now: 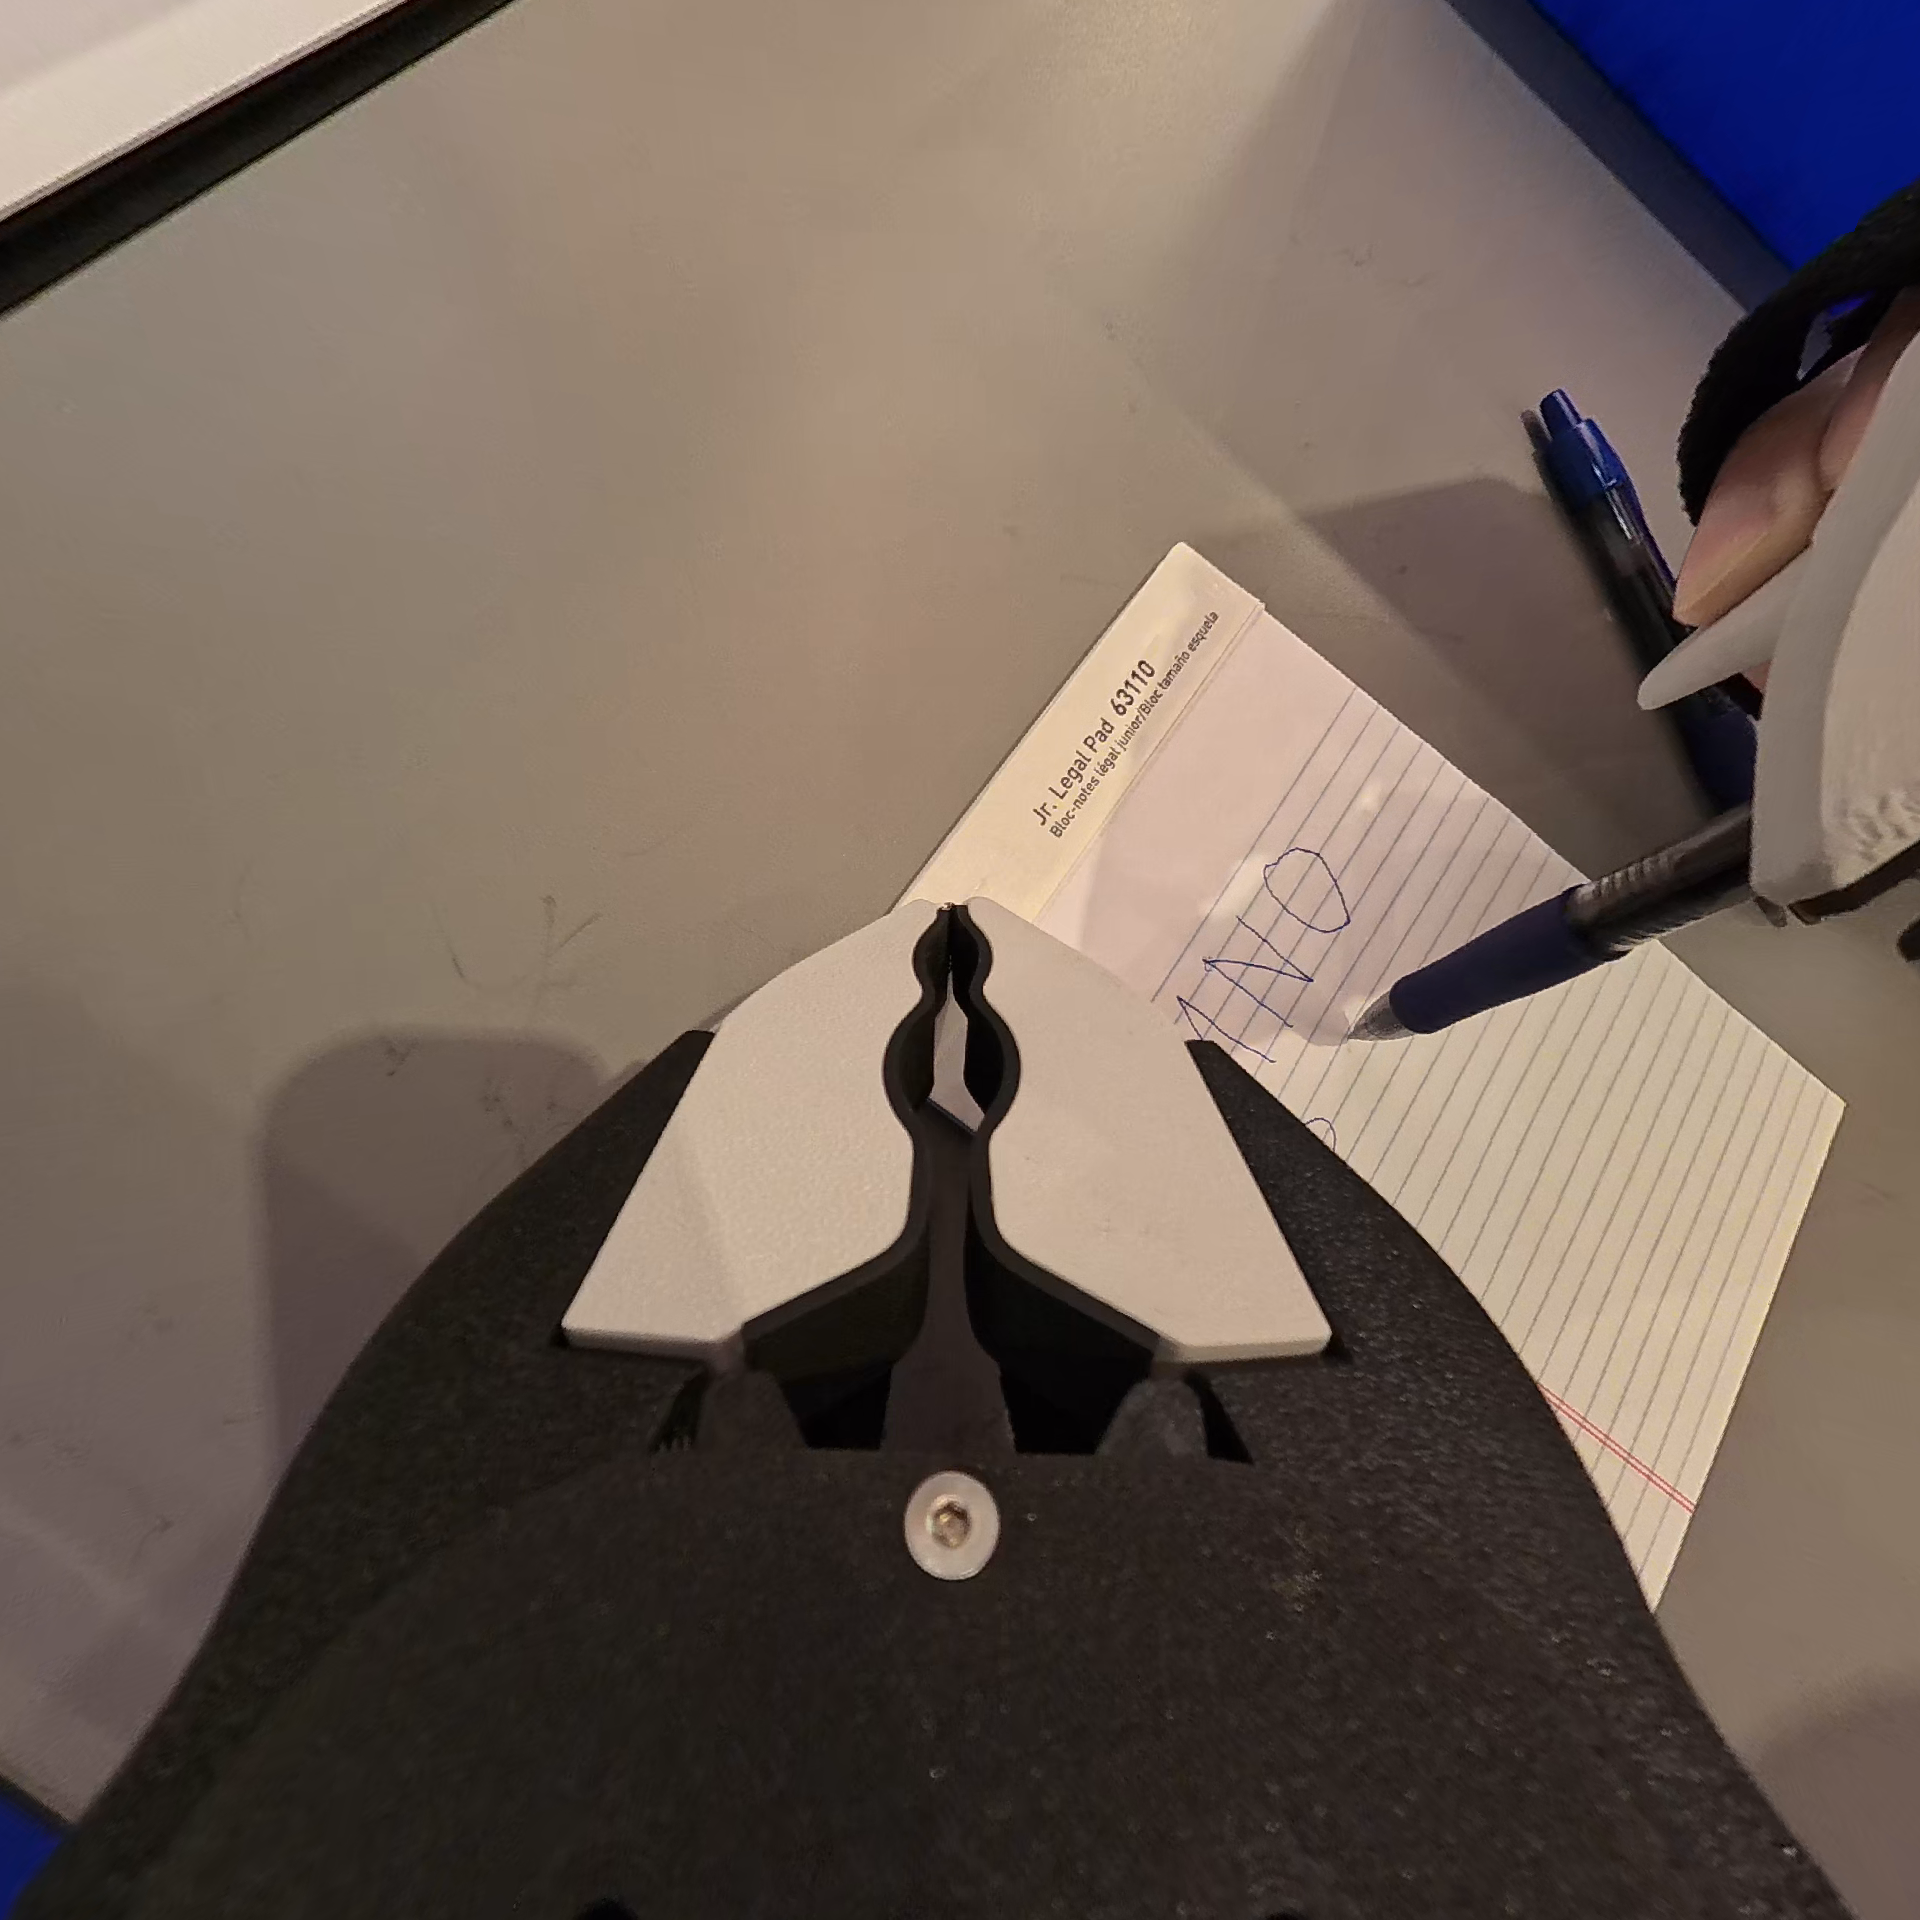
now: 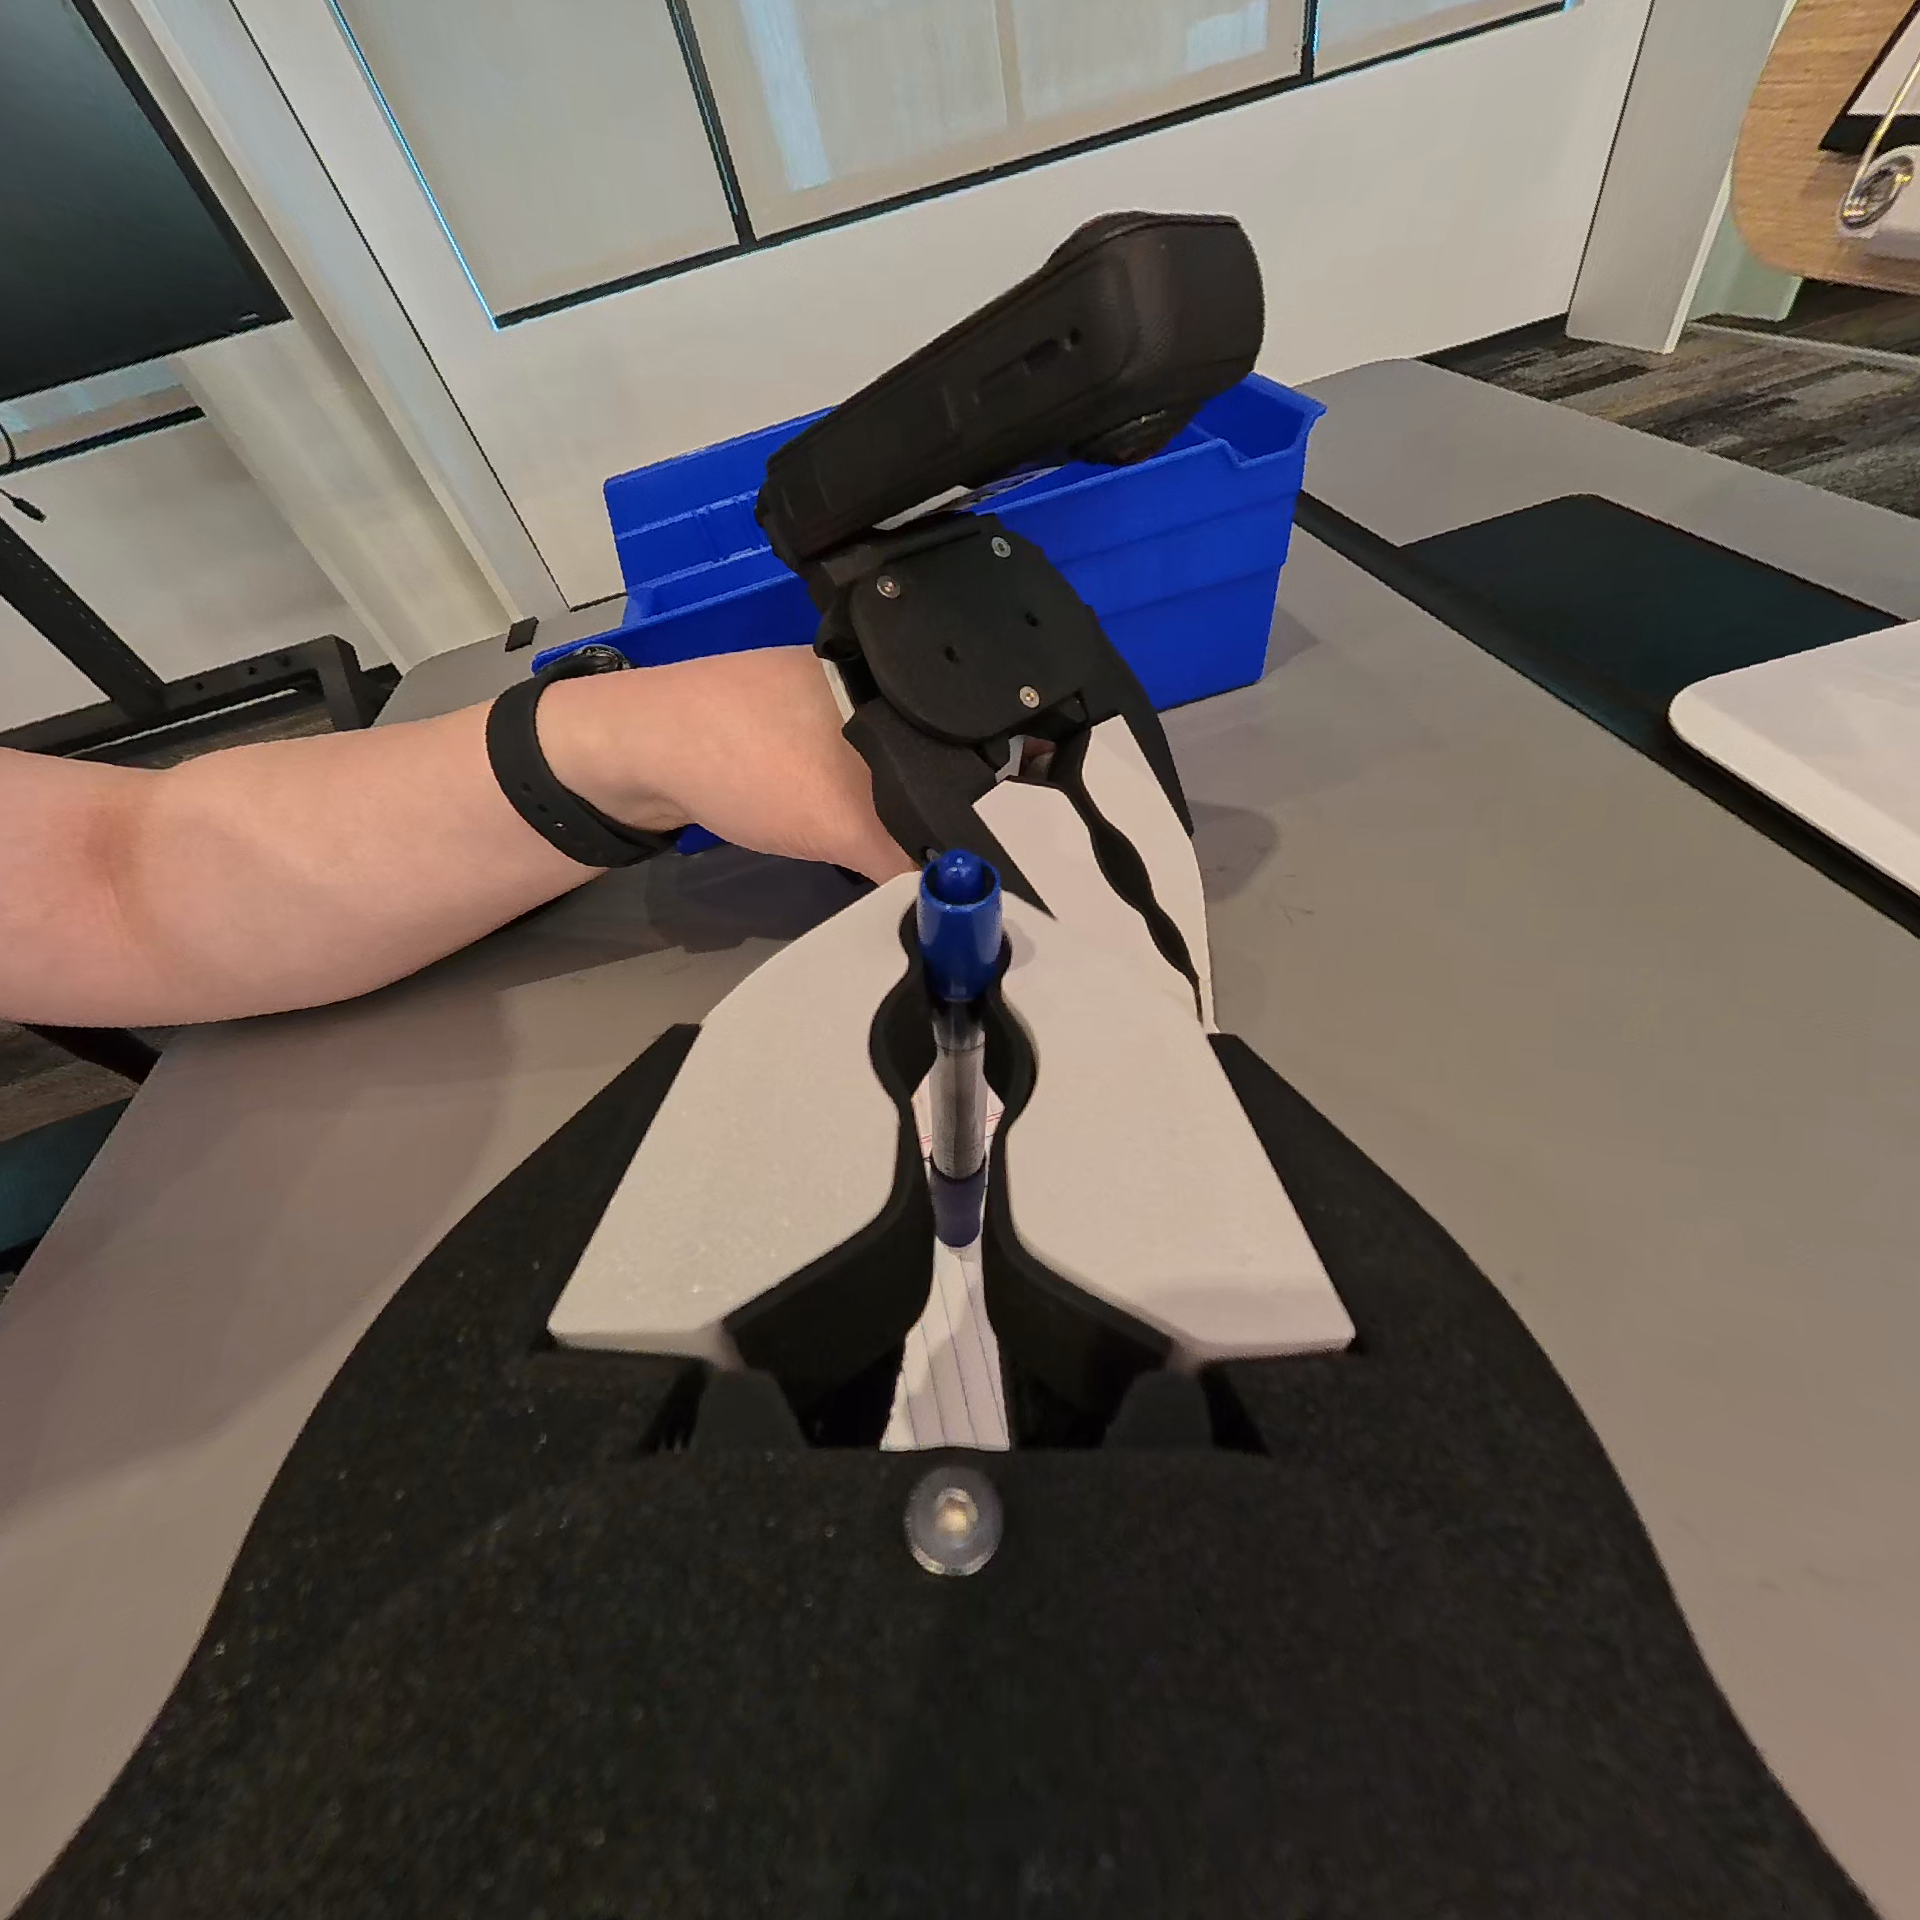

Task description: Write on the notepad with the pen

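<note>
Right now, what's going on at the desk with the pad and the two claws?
The right claw is shut on a blue pen, its tip down on the lined notepad, where some blue handwriting already stands. The left claw is shut with nothing in it, its tips at the pad's top corner; whether it presses the pad I cannot tell. A second blue pen lies on the grey table beyond the pad. A blue bin stands farther back.

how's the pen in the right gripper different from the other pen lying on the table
The held pen is clamped in the right gripper, slanted, tip on the notepad; the spare pen lies flat on the grey table beyond the pad, untouched by either gripper. The held pen shows nearly whole, the spare partly hidden. Both are blue.
</note>
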A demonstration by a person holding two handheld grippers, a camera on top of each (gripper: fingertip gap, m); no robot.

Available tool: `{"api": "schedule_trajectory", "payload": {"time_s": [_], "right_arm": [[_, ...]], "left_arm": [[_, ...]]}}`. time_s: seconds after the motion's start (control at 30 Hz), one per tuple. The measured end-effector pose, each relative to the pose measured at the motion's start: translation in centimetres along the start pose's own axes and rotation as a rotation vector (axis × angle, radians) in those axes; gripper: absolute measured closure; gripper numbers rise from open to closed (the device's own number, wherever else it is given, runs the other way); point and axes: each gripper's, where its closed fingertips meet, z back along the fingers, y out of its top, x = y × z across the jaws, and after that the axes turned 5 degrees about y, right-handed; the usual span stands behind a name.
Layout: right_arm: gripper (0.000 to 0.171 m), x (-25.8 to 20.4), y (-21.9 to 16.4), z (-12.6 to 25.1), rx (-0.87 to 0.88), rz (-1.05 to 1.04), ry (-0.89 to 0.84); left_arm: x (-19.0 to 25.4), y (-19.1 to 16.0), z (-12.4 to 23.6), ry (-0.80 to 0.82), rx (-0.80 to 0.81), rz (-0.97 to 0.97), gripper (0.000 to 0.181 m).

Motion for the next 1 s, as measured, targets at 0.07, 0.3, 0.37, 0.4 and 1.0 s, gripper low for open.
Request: {"api": "schedule_trajectory", "payload": {"time_s": [0.07,0.3,0.37,0.4,1.0], "right_arm": [[0.167,0.0,0.0,0.0,0.007,0.000,0.000],[0.167,-0.1,0.1,-0.3,0.024,0.003,0.006],[0.167,-0.3,0.1,-0.4,0.032,-0.001,0.016],[0.167,-0.4,0.1,-0.5,0.031,-0.005,0.022],[0.167,-1.9,-0.3,-0.9,-0.008,-0.006,0.111]], "left_arm": [[0.0,0.0,0.0,0.001,0.000,0.000,0.181],[0.0,0.0,0.0,0.001,-0.001,-0.001,0.181],[0.0,0.0,0.0,0.001,-0.001,-0.001,0.181],[0.0,0.0,0.0,0.001,-0.001,-0.001,0.181],[0.0,0.0,0.0,0.000,-0.002,-0.001,0.181]]}}
